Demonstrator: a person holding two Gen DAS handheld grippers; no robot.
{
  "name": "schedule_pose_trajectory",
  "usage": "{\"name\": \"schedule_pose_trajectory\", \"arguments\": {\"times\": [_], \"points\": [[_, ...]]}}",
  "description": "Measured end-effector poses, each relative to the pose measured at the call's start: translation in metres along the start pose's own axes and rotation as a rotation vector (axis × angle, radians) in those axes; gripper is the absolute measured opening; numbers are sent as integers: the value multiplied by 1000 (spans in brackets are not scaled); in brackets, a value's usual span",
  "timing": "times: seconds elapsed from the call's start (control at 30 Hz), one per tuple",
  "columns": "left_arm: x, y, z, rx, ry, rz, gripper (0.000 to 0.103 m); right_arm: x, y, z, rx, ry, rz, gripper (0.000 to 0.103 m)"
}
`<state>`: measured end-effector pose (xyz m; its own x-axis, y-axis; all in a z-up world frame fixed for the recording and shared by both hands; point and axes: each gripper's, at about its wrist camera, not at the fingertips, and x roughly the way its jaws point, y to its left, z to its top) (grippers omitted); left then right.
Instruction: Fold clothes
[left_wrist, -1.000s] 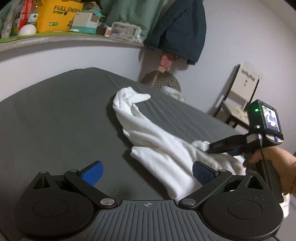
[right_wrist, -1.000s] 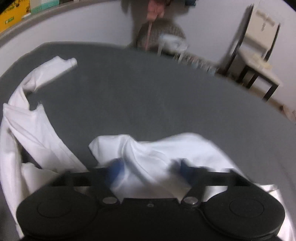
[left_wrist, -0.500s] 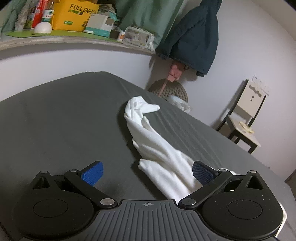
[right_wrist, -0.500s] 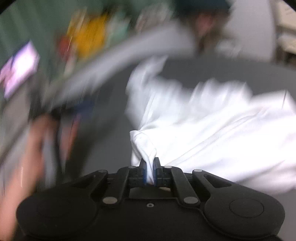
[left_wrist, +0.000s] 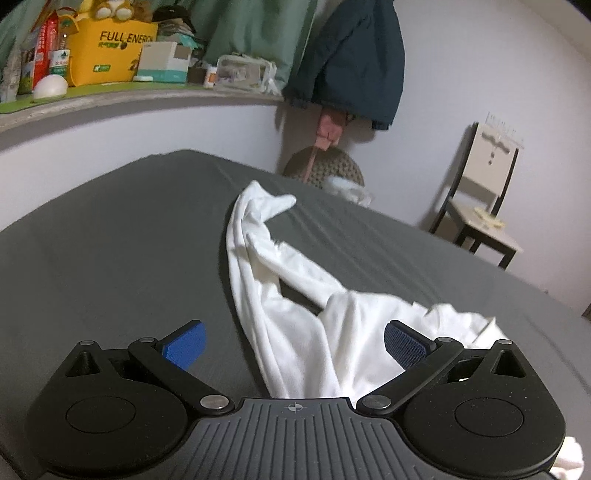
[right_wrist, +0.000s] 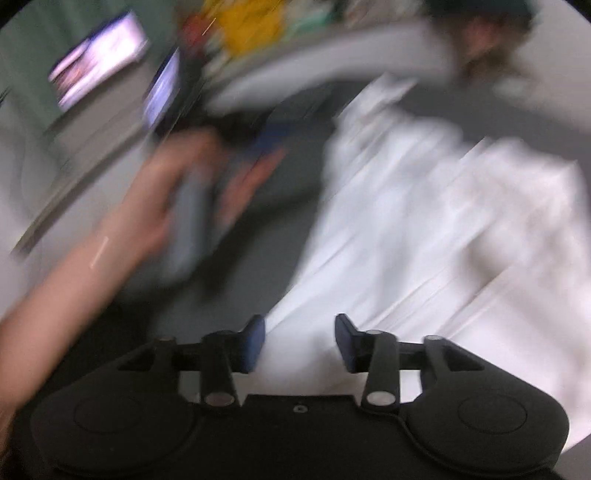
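A crumpled white garment (left_wrist: 295, 295) lies on the dark grey bed (left_wrist: 110, 240), stretched from mid-bed toward my left gripper (left_wrist: 293, 345). That gripper hovers wide open just above the near end of the cloth, its blue pads (left_wrist: 404, 347) either side of it. The right wrist view is heavily blurred. There the white garment (right_wrist: 424, 221) spreads ahead and to the right, and my right gripper (right_wrist: 300, 341) stands open over its near edge. A person's hand (right_wrist: 159, 206) holding the other gripper shows at the left.
A shelf (left_wrist: 129, 92) along the wall carries a yellow box (left_wrist: 110, 51), cartons and bottles. A dark blue jacket (left_wrist: 354, 62) and green cloth hang at the back. A woven basket (left_wrist: 325, 170) and a chair (left_wrist: 484, 199) stand beyond the bed.
My right gripper was shut on a pinch of the white garment half a second ago and has now opened and let it go. The cloth's near end has spread wider by my left gripper.
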<state>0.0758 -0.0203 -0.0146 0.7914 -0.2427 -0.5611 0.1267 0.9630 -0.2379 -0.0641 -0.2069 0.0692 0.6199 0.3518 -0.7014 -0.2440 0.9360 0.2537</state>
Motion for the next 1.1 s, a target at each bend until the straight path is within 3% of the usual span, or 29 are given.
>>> {"name": "schedule_pose_trajectory", "arguments": {"times": [0.07, 0.13, 0.23, 0.3, 0.47, 0.5, 0.53, 0.57, 0.63, 0.7, 0.87, 0.9, 1.0, 1.1], "points": [[6, -4, -3, 17, 6, 15, 103, 1, -42, 31, 7, -84, -158, 52], [10, -8, -8, 45, 3, 34, 103, 16, -96, 62, 54, -111, -341, 52], [14, -9, -13, 71, -9, 59, 103, 51, -168, 97, 172, -91, -478, 52], [16, -8, -16, 83, -17, 74, 103, 75, -208, 109, 286, -43, -463, 52], [22, -5, -22, 99, -27, 107, 103, 115, -243, 104, 444, 42, -396, 49], [22, -4, -22, 96, -22, 103, 103, 116, -241, 101, 444, 30, -383, 43], [23, -3, -23, 94, -17, 98, 103, 116, -239, 99, 445, 17, -370, 11], [24, -2, -23, 91, -11, 93, 103, 115, -238, 97, 447, 1, -363, 7], [24, -1, -24, 91, -8, 83, 103, 99, -240, 99, 466, -61, -377, 6], [21, -3, -24, 100, -16, 68, 103, 69, -247, 101, 501, -179, -434, 5], [13, -10, -24, 127, -37, 54, 103, -6, -288, 79, 631, -401, -696, 5], [11, -11, -24, 132, -41, 52, 103, -14, -300, 70, 676, -404, -739, 5], [11, -13, -24, 136, -40, 57, 103, -19, -336, 34, 828, -277, -768, 10], [11, -12, -22, 124, -33, 56, 103, -20, -343, 10, 855, -205, -737, 32]]}}
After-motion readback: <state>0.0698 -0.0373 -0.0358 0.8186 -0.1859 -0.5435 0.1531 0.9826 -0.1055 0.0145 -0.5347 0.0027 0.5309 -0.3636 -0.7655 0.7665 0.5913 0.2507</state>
